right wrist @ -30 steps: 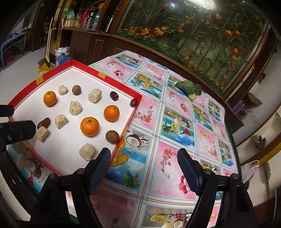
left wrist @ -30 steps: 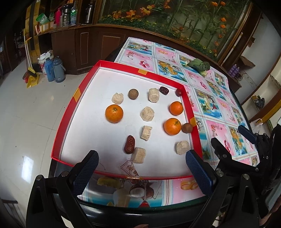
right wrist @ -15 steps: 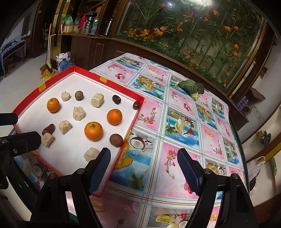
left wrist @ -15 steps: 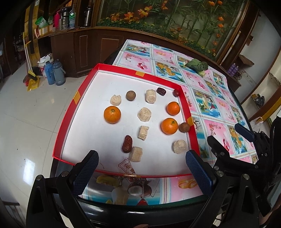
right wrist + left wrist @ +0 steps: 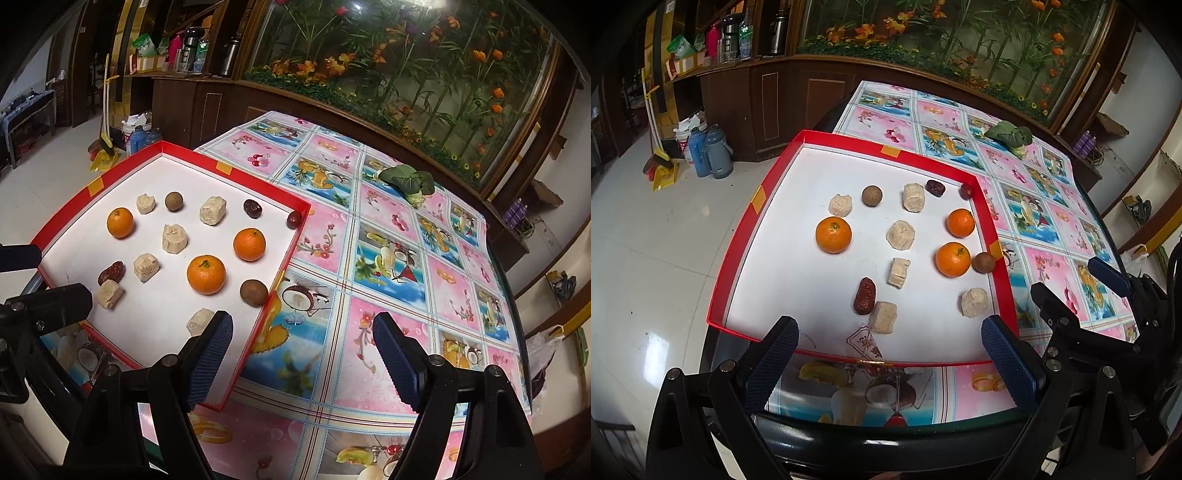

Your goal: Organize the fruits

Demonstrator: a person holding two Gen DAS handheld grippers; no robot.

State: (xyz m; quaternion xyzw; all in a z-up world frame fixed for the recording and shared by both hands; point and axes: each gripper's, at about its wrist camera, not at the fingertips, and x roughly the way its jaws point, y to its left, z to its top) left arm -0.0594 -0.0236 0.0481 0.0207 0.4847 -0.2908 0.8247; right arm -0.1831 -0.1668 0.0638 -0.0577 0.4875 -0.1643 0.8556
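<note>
Oranges (image 5: pixel 833 235), dates and pale chunks dot the red tray (image 5: pixel 738 254); both grippers' fingers (image 5: pixel 210 354) gape empty.

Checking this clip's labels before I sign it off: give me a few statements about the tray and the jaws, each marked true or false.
1. Three oranges lie in the red tray. True.
2. The left gripper is clamped on an orange. False: its jaws stand apart with nothing between them.
3. A green leafy vegetable lies on the tablecloth, outside the tray. True.
4. The right gripper holds a pale cube. False: its jaws are open and empty, over the tray's near corner and the tablecloth.
5. A dark red date lies beside a pale cube near the tray's front edge. True.
</note>
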